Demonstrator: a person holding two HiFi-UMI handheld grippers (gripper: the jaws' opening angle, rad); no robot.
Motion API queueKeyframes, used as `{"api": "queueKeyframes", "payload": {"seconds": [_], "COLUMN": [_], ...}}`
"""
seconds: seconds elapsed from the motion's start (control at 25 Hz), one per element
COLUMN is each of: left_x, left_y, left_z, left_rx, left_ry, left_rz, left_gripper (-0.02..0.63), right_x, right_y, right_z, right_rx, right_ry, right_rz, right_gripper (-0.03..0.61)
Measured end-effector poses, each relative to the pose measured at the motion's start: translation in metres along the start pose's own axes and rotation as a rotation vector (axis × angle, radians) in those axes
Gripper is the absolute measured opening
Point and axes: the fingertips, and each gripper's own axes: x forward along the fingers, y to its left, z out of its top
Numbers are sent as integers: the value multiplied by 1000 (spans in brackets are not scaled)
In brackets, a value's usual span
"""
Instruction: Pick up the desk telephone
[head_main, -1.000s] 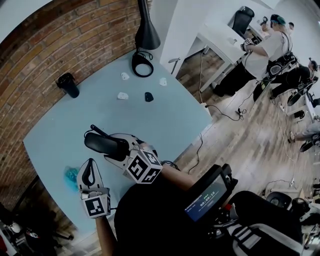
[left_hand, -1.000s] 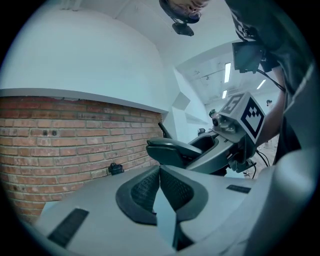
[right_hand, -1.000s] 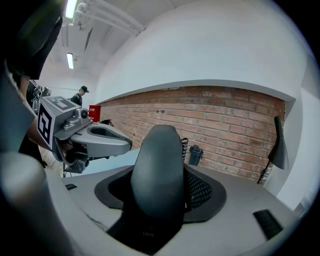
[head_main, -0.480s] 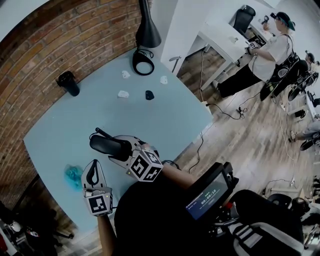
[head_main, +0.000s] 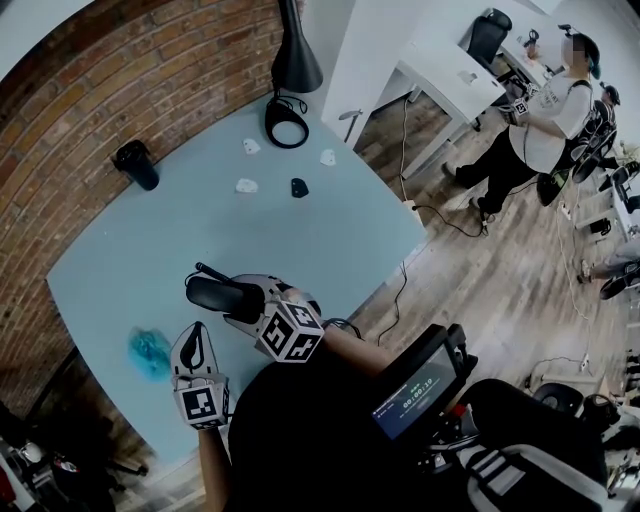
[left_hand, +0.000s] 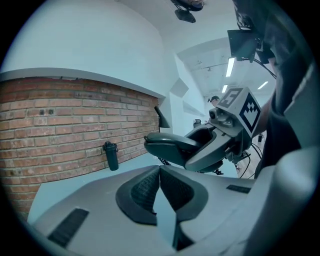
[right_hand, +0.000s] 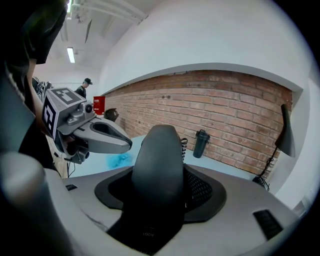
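Telephone handset (right_hand: 156, 160) over table (head_main: 330, 240)
It is clamped in the right gripper (head_main: 232, 298); left gripper (left_hand: 159, 175) jaws are pressed together, empty.

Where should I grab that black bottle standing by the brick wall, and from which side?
Grip the black bottle round its straight body, below the lid, with the jaws level. It stands upright with the brick wall close behind it, so come in from the open table side. The left gripper is empty but shut; open it first.
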Motion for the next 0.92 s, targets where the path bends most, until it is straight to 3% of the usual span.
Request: {"api": "queueKeyframes", "payload": {"seconds": [0.76, 0.92], "left_x": [5, 5], "left_y": [-5, -4], "left_z": [-12, -12], "left_rx": [-18, -60], "left_ry": [36, 15], "left_rz": [-15, 4], "left_gripper": [5, 5], "right_x": [4, 5], "right_y": [5, 6], "right_z": [-14, -17], "right_rx": [3, 10], "right_ry": [50, 61], "right_rz": [32, 38], "right_gripper": [281, 281]}}
